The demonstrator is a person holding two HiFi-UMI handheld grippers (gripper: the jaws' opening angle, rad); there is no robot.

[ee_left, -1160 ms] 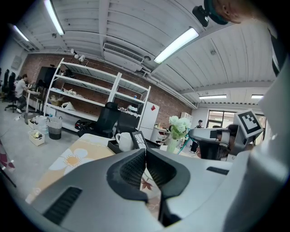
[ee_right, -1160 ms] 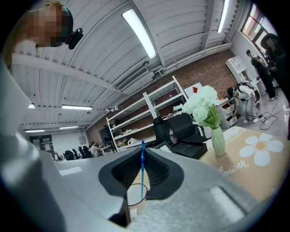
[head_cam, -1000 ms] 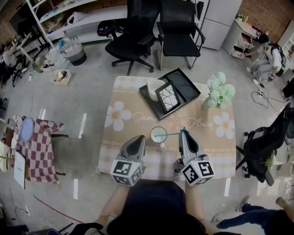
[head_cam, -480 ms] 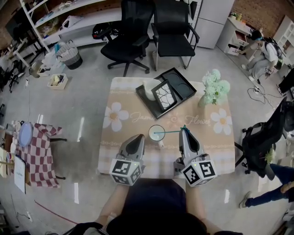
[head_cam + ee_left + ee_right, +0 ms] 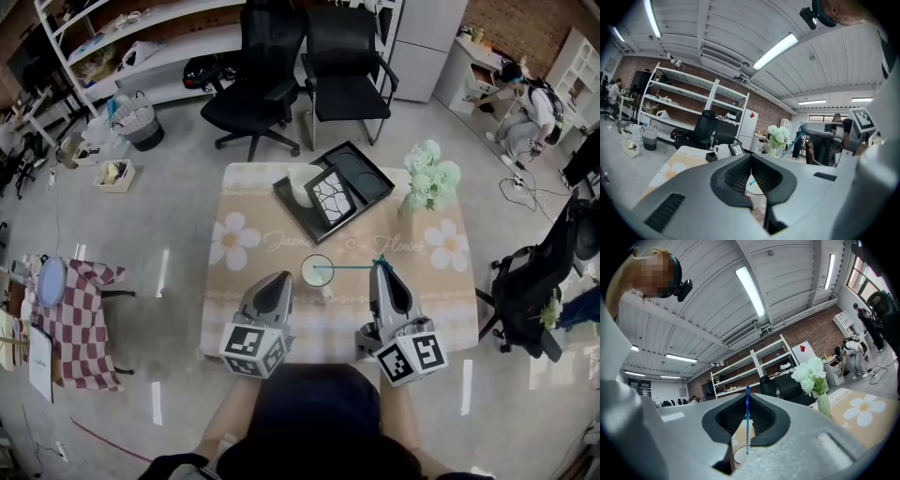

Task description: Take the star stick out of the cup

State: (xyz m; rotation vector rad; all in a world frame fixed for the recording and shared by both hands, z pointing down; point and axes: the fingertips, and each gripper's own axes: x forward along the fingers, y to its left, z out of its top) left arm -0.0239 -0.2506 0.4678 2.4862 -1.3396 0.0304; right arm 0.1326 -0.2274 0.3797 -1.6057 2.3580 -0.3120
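A clear cup (image 5: 317,270) stands on the flowered table (image 5: 441,302) between my two grippers. The thin teal star stick (image 5: 349,266) slants from inside the cup up to my right gripper (image 5: 378,269), which is shut on its upper end. In the right gripper view the stick (image 5: 747,427) runs upright between the closed pads, with the cup (image 5: 740,453) below it. My left gripper (image 5: 279,280) hovers just left of the cup, its jaws shut and nothing between them. The left gripper view shows the cup (image 5: 755,186) beyond the closed tips.
A black tray (image 5: 370,178) with a white mug (image 5: 302,183) and a framed picture (image 5: 330,197) sits at the table's far side. A vase of pale flowers (image 5: 429,178) stands far right. Two black office chairs (image 5: 253,66) stand behind the table, another (image 5: 534,291) to its right.
My right gripper has risen a little with the stick held in it. The left gripper stays where it was.
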